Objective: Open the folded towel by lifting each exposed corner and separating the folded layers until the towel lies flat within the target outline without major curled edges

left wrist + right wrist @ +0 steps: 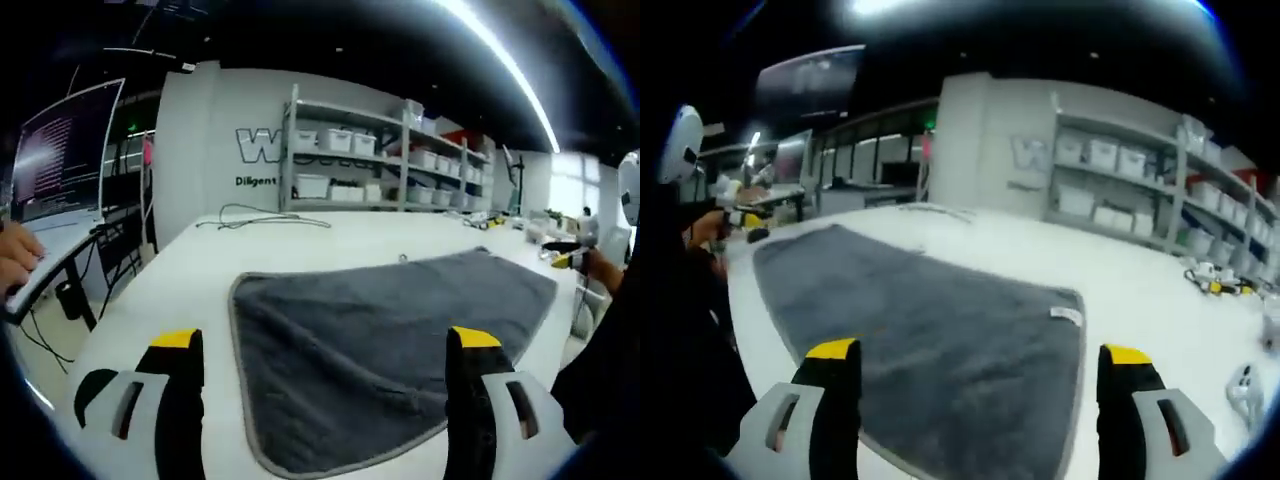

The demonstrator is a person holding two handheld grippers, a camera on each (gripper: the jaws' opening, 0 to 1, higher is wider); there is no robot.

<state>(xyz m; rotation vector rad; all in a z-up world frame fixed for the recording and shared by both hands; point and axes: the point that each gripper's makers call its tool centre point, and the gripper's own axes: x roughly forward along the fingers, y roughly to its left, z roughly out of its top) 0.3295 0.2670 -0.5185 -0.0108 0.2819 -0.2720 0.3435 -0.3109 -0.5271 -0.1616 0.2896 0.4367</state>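
Both tongs, left tongs (325, 345) and right tongs (980, 360), stand wide and hold nothing above the grey towel (390, 340), spread mid-frame on the white tabletop (200, 270). Shelves (385, 160) hold white bins (340, 140). The right gripper view shows a small label (1066, 315) at the towel's edge.

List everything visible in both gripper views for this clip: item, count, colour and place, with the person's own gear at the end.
towel: one, grey, spread on the table, small white tag near one edge
table: one, white, under the towel
cable: one, dark, far part of the table
shelving: one unit, white bins, against the back wall
monitor: one, lit, at the left gripper view's left
left gripper: black jaws, yellow tips, apart above the towel
right gripper: same colours, jaws apart above the towel
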